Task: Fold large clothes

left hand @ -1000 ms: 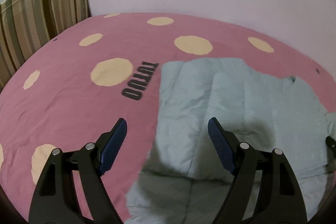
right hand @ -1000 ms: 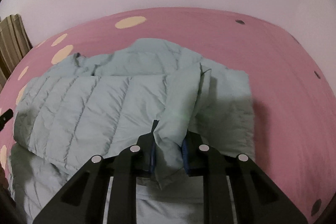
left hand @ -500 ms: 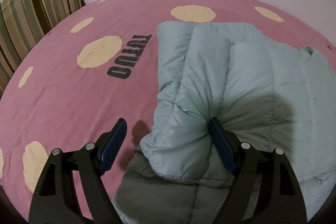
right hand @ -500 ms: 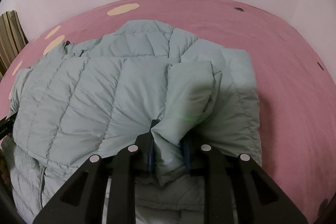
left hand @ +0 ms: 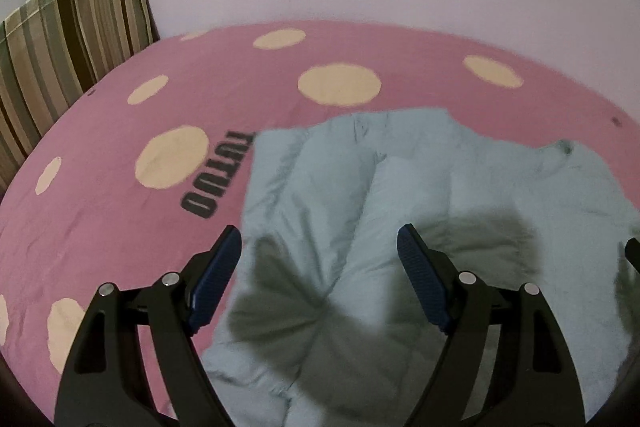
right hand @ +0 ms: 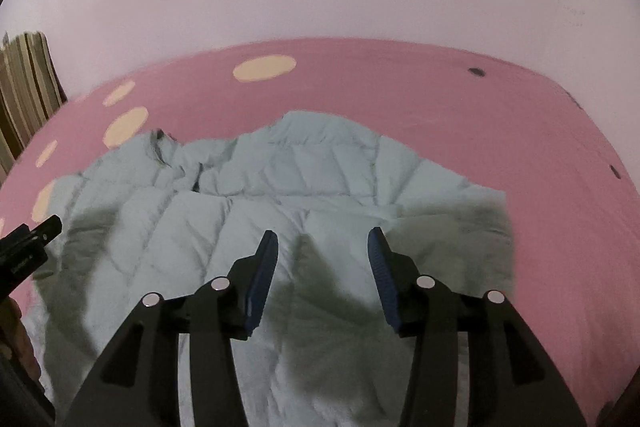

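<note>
On the pink polka-dot bedsheet (right hand: 460, 115) lies the pale blue quilted puffer jacket (right hand: 304, 187), folded over. Right gripper (right hand: 323, 251), jaws just opening, holds nothing; left gripper (left hand: 320, 251) gapes empty. Best press the fold flat before regrasping.

Pale blue-grey quilted puffer jacket (right hand: 280, 211) lies folded on a pink bedsheet (left hand: 120, 227) with cream dots. Upper layer is doubled over the lower; stitched channels puffed, surface creased. Collar area bunched at the far edge.
</note>
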Demonstrator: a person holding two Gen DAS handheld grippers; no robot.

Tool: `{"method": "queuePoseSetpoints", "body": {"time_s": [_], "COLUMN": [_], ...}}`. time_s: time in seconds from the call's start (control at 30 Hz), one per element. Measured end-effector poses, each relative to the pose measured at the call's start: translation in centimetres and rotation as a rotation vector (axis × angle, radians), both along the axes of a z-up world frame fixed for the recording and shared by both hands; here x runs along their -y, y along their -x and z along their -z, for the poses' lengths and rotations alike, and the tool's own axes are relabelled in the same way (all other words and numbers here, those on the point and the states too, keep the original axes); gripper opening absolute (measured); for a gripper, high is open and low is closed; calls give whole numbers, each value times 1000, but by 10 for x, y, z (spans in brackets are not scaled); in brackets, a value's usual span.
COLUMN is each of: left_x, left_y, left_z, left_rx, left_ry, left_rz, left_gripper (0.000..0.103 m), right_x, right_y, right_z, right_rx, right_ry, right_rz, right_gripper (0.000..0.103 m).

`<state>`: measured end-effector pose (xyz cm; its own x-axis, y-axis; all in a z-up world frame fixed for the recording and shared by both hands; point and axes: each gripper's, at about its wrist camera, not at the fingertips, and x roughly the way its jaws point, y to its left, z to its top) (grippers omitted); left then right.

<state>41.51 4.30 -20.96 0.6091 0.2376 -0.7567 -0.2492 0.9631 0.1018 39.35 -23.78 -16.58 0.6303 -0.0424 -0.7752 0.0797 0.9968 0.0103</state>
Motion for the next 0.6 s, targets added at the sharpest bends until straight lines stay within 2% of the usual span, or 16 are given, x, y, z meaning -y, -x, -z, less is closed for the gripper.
{"method": "queuePoseSetpoints", "body": {"time_s": [0.1,0.17,0.3,0.43,0.53,0.6], "left_x": [2,4,6,8,6,5], "left_y": [-9,-10,-11,-1,26,38], "left_z": [20,28,39,21,3,2], "left_rx": [-47,-49,-54,-34,19,18], "left_ry": [-34,-59,-77,-105,-77,-66], "left_rz": [-14,-10,-3,-1,4,4], "left_gripper": [81,81,82,81,81,81], "right_x": [0,2,2,3,2,1], "right_y": [-7,-7,-6,7,29,45], "right_z": [23,35,36,20,7,9], "right_rx": [-44,-52,-41,-9,22,27], "right_ry": [38,32,35,24,19,25], "right_rz": [0,-3,-7,-8,-17,-24], "right_gripper": [47,49,49,50,50,50]}}
